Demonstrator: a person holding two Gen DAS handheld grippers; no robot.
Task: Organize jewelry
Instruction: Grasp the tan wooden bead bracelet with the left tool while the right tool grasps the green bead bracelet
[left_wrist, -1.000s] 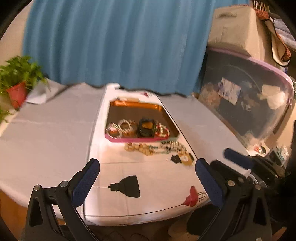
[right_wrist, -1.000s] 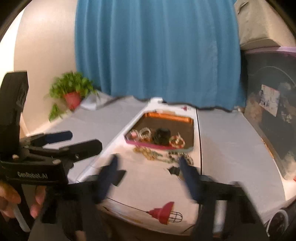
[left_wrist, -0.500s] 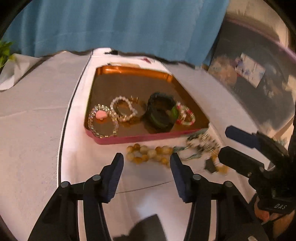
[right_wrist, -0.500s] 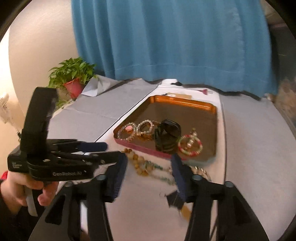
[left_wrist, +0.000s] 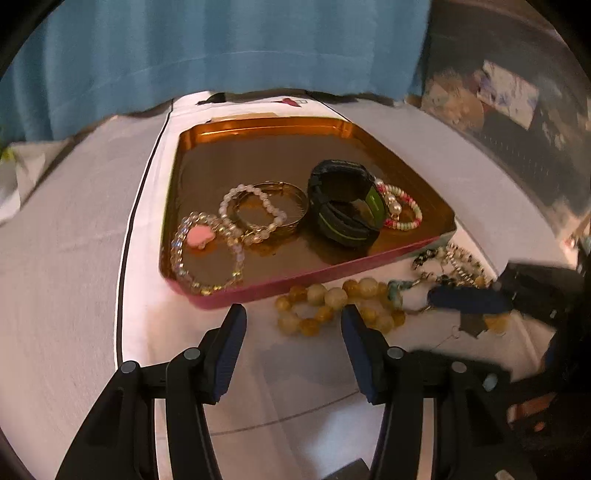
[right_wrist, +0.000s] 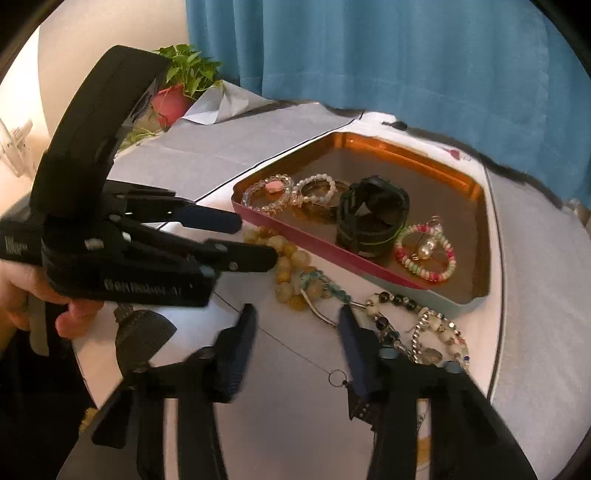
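A: Where's the stuff that's left?

B: Loose on the white cloth (left_wrist: 321, 373), just outside the near rim of the gold tray (left_wrist: 421, 186). Amber bead bracelet (left_wrist: 332, 301) closest to the left gripper (left_wrist: 291, 323), touching the tray's pink edge or nearly. To its right a teal-bead strand (right_wrist: 325, 284), then a tangle of black/white beads & silver chain (right_wrist: 428, 325).

A: Tongs?

B: Both part-open, nothing in them. Left gripper's jaws narrowed a moment ago, now holding that gap; right gripper (right_wrist: 295, 328) just closed a bit further, only cloth and a thin chain between its jaws. Left hovers just short of the amber beads; right sits over the teal strand's end.

A: How'll the amber one handle?

B: Prob. light-ish, beads hard & smooth, so slippery. Strung, so the loop goes floppy and droops once lifted. I'd pinch across one side of the loop, pads either side of a couple of beads, not on a single bead's crown, else it pops out.

A: And the chain pile?

B: Limp, snaggy. Looks interlinked w/ the teal strand; can't tell if joined. Lift slow or the whole lot drags.
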